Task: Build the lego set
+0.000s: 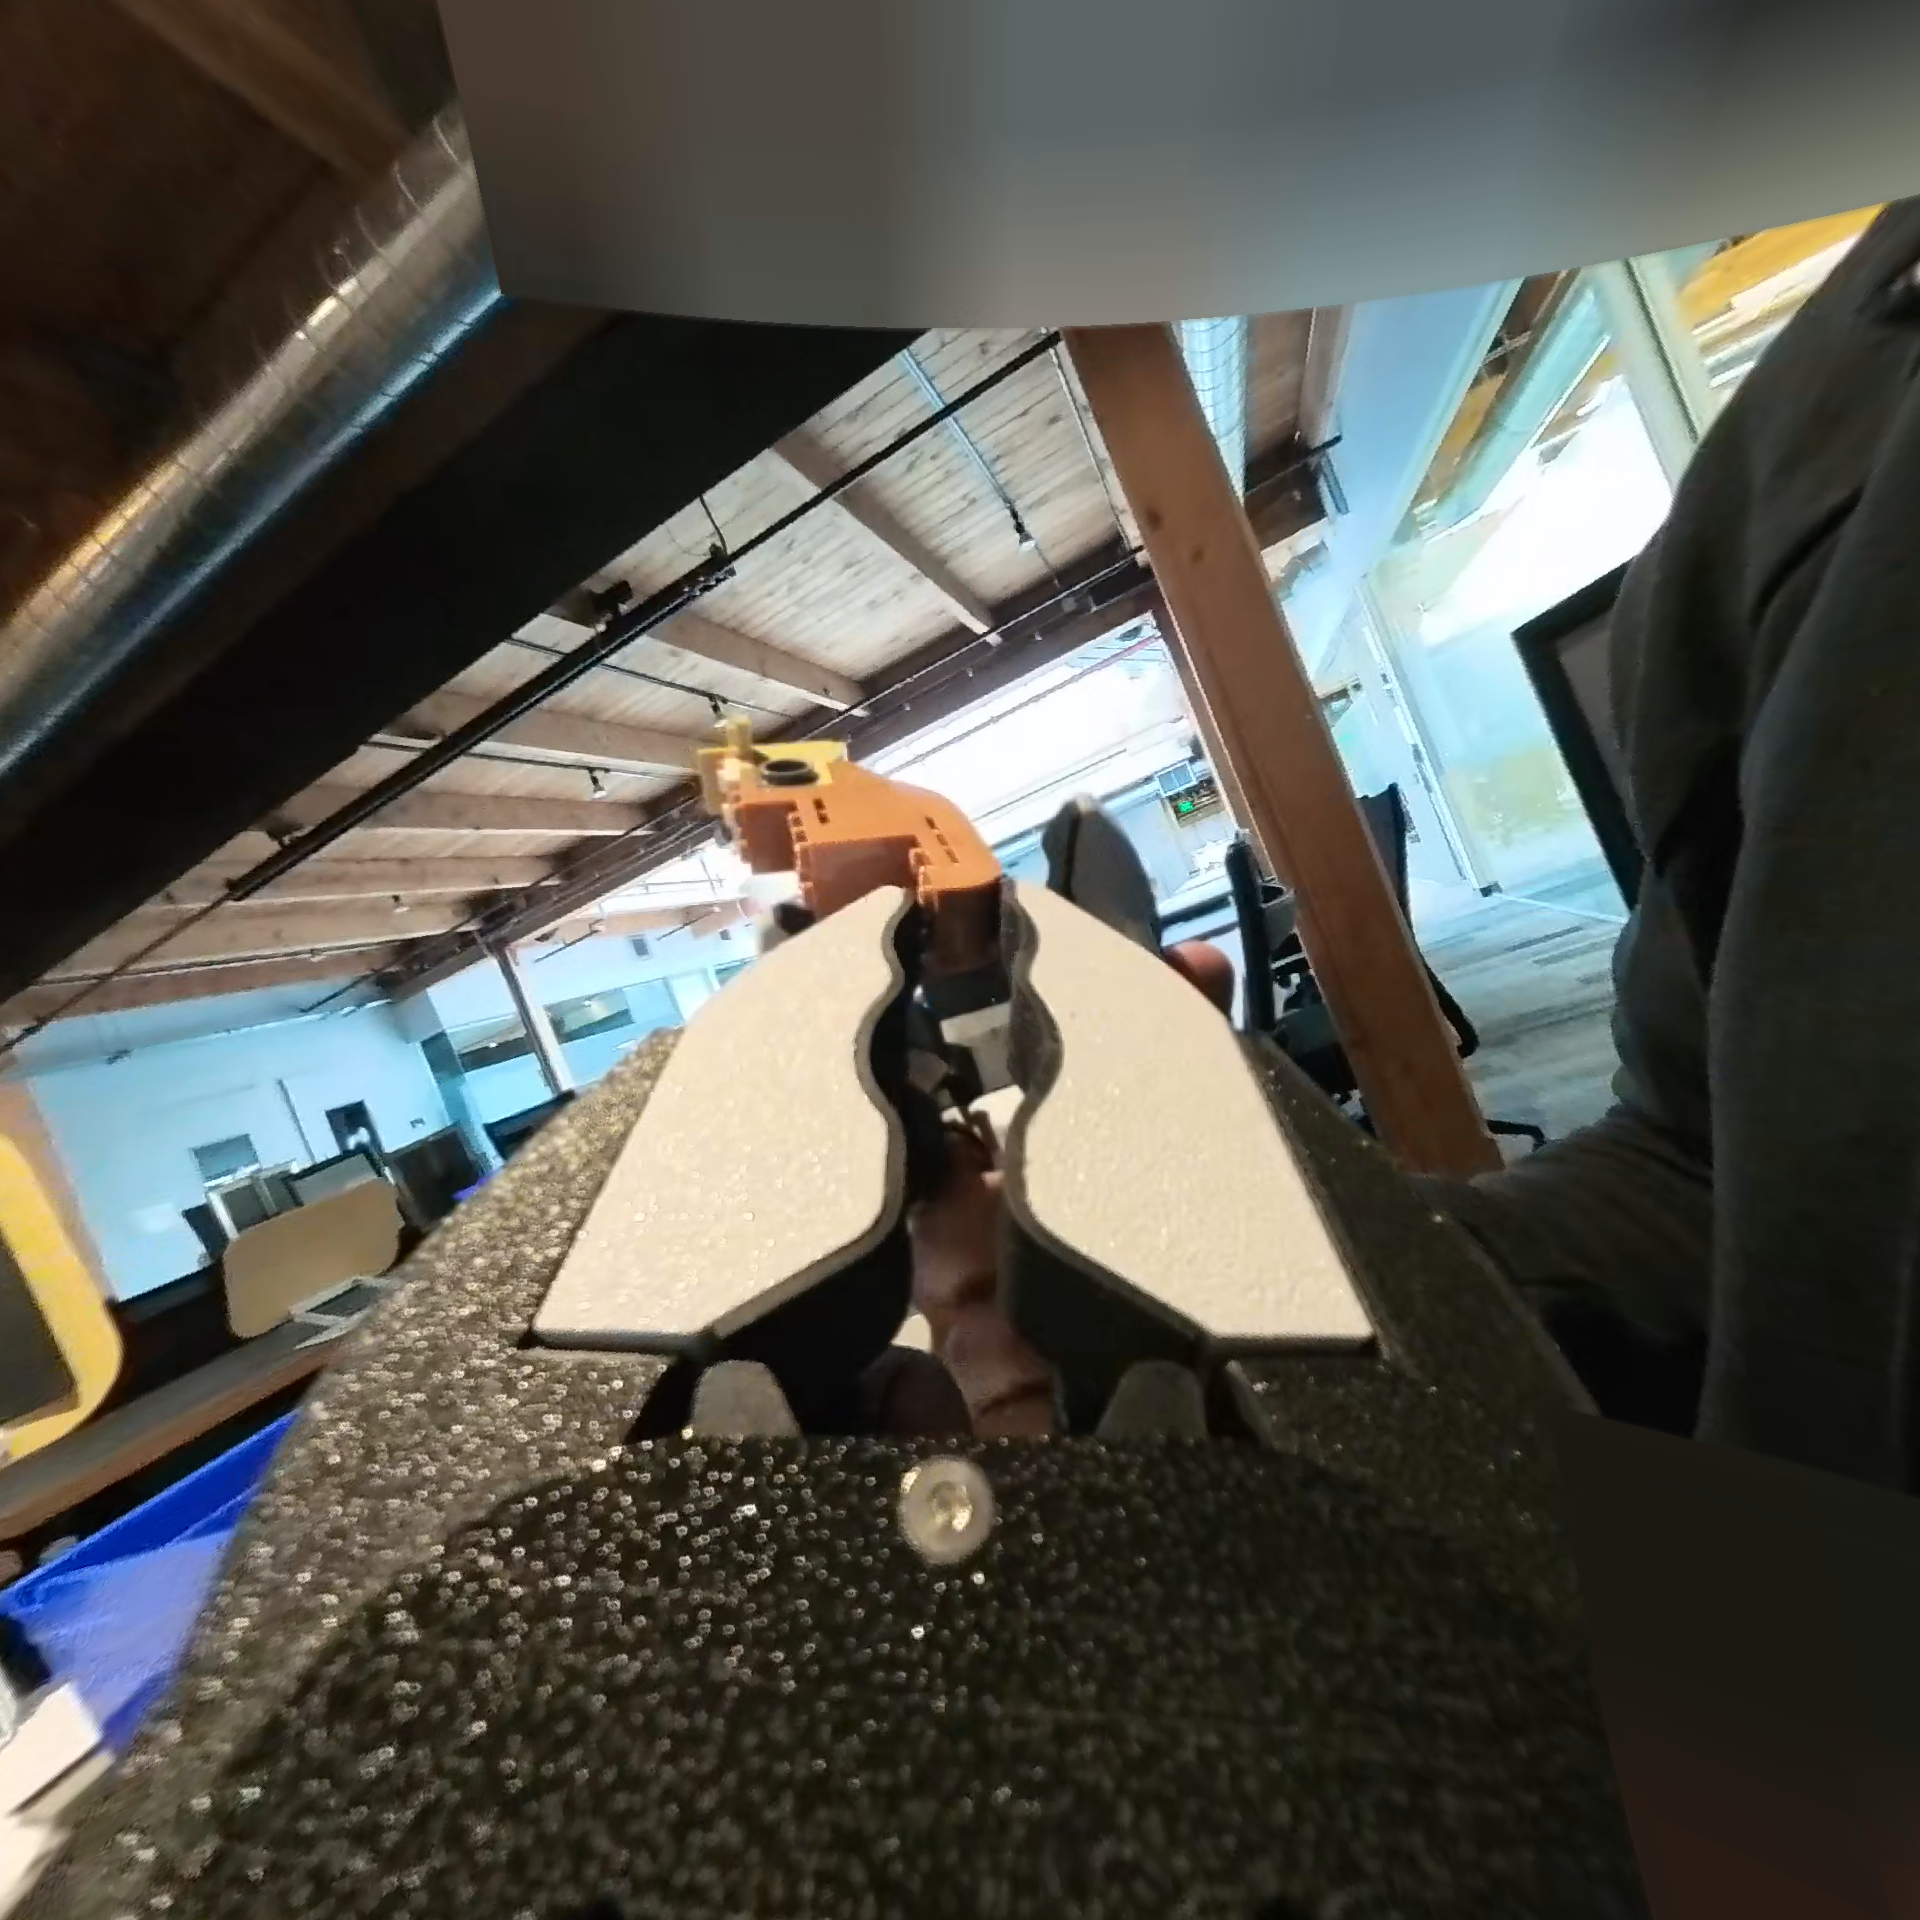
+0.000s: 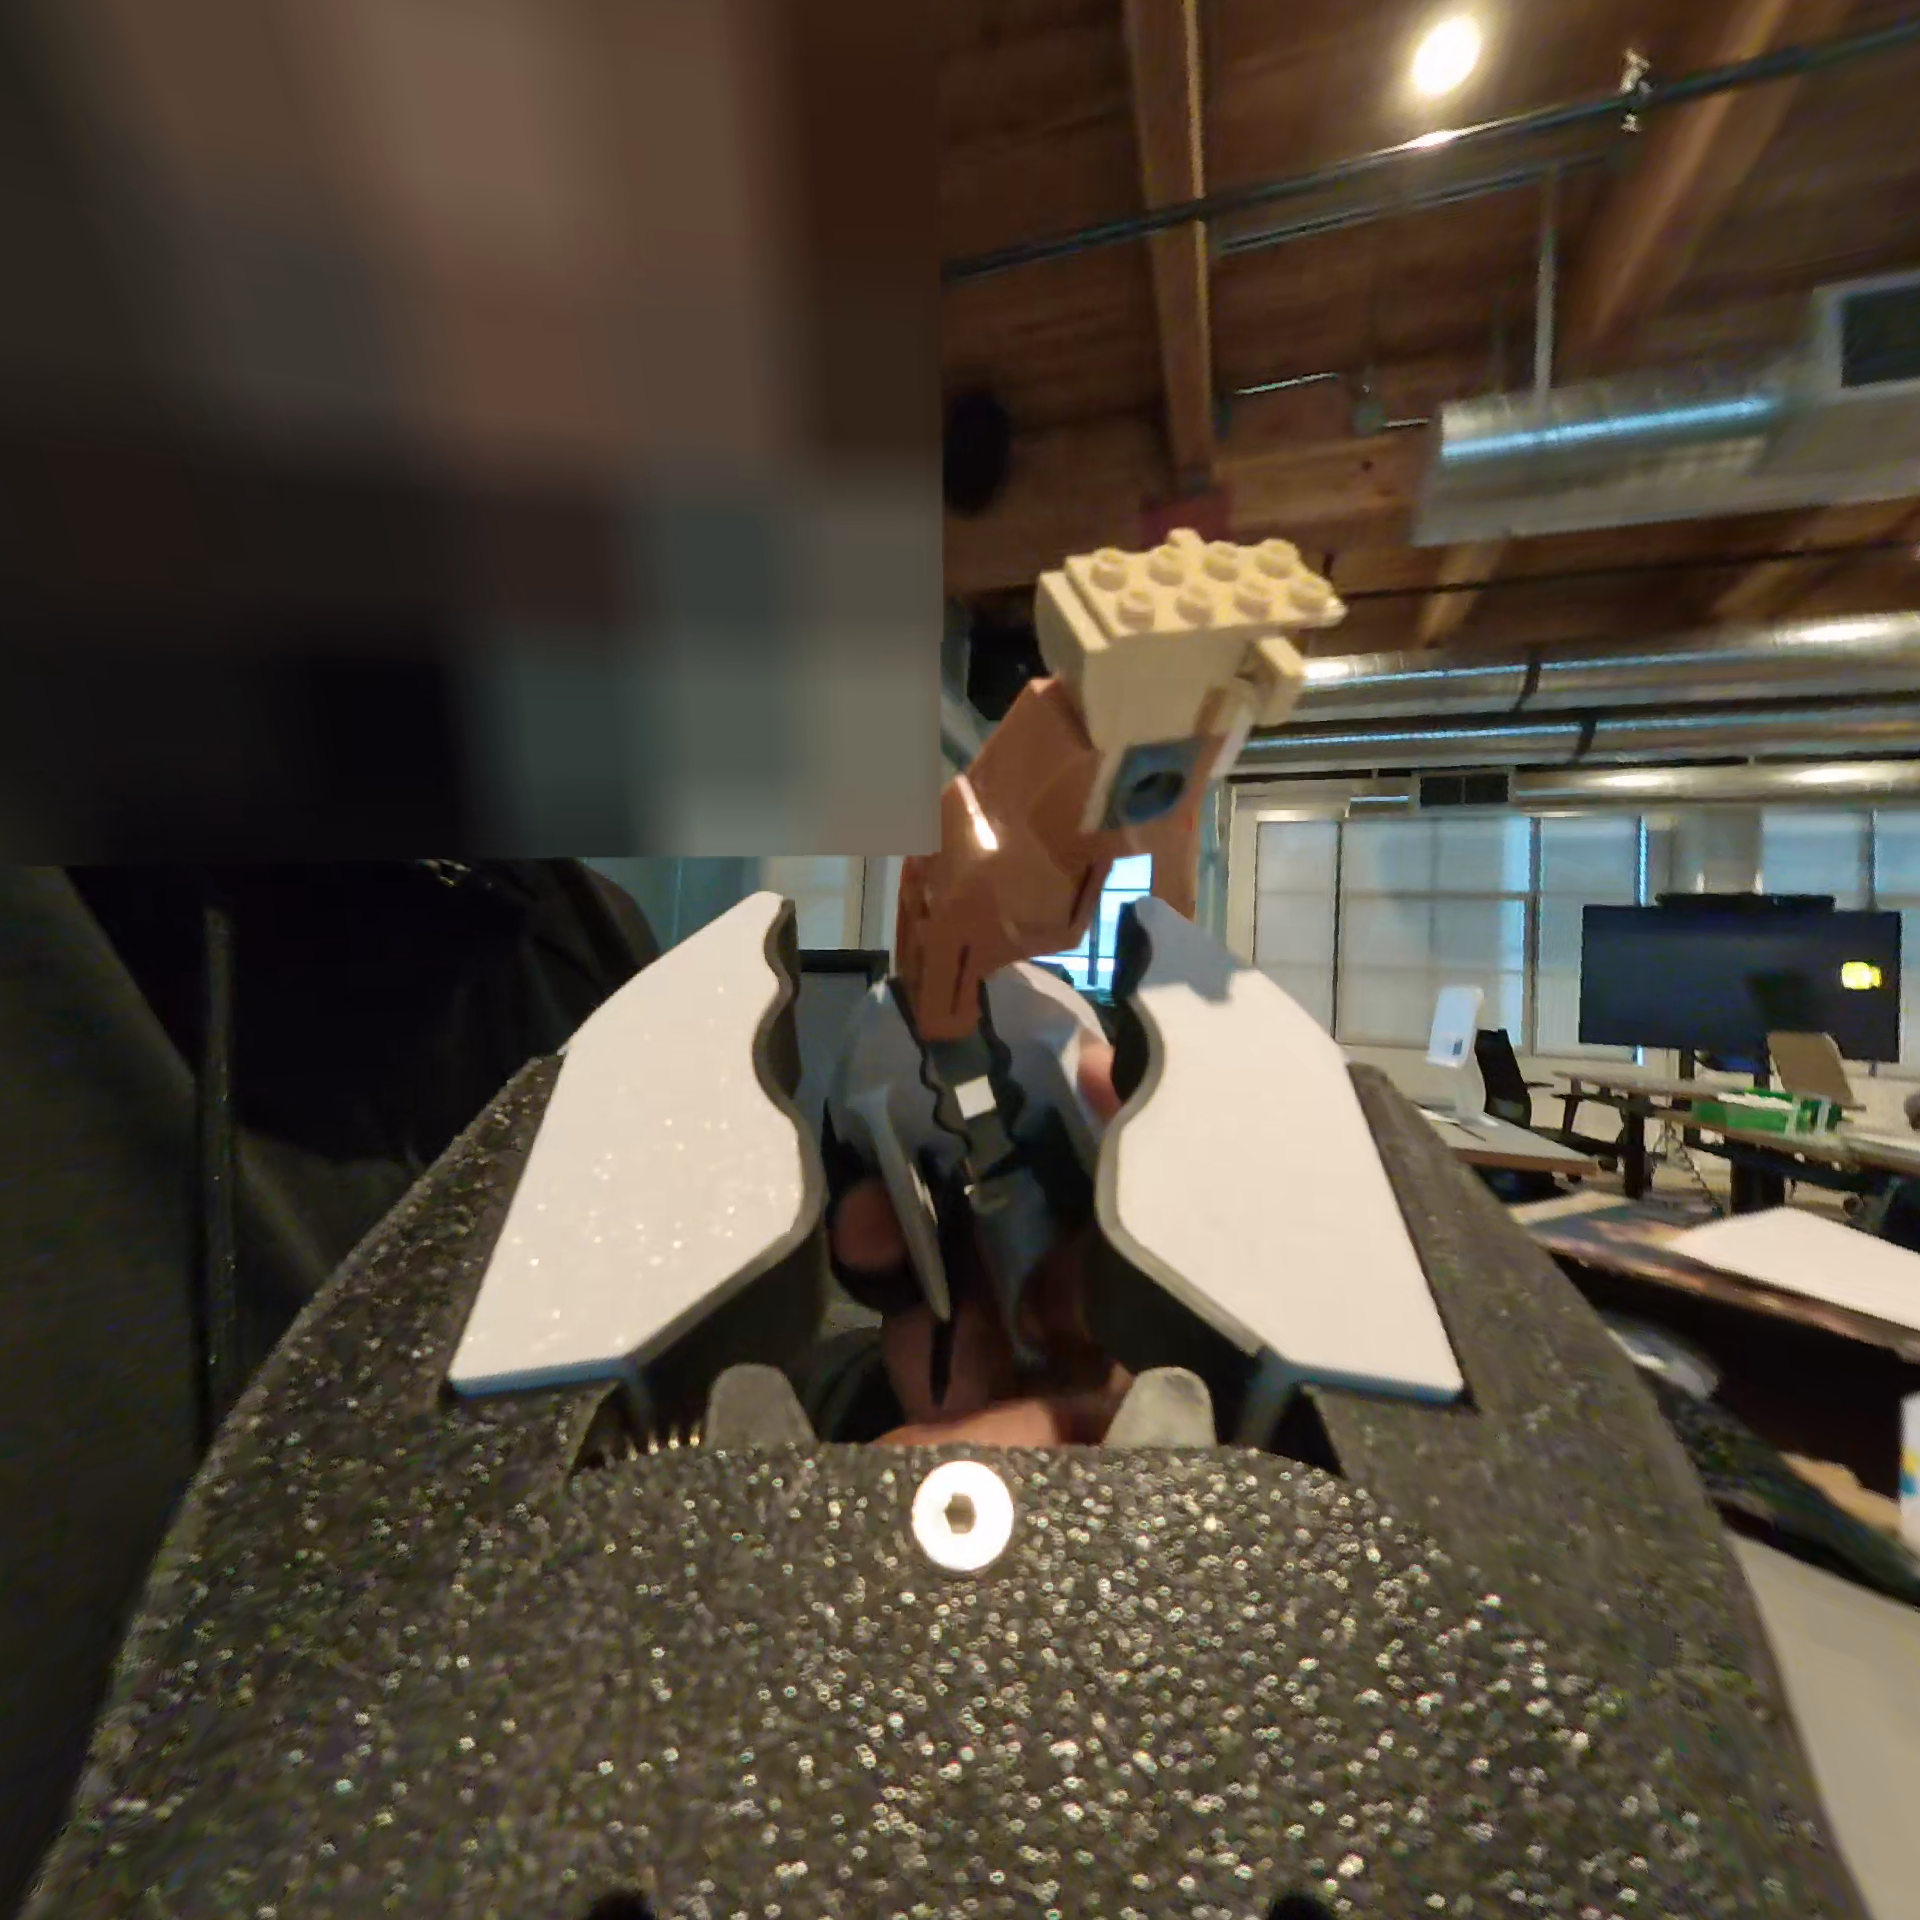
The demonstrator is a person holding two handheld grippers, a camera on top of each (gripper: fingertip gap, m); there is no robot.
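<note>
1. Black speckled plastic fills the near part of both wrist views: the bodies of the two grippers, each with a silver screw at the middle and pale grey finger plates.
2. The left gripper [image 1: 961,904] has its fingers drawn close, pinching the lower end of the orange lego assembly [image 1: 862,831] between its tips; a thin gap shows farther back along the fingers.
3. Seen from the right wrist, the left gripper [image 2: 961,1049] sits just below the assembly, a person's fingers wrapped behind it.
4. The right gripper [image 2: 961,925] stands apart with a wide gap between its fingers, holding nothing; the assembly [image 2: 997,883] rises through that gap, beyond the tips, and I cannot tell whether it touches them.
5. The assembly tilts up and to the right; a tan studded plate [image 2: 1195,582] caps its top, with a small grey piece [image 2: 1148,792] with a round hole just under it.
6. Right of the assembly in the left wrist view is a person's dark grey sleeve [image 1: 1766,831].
7. Behind the assembly stands a slanted wooden post [image 1: 1226,644]; far right of it in the right wrist view, a dark monitor [image 2: 1735,977] and long tables [image 2: 1621,1101].
</note>
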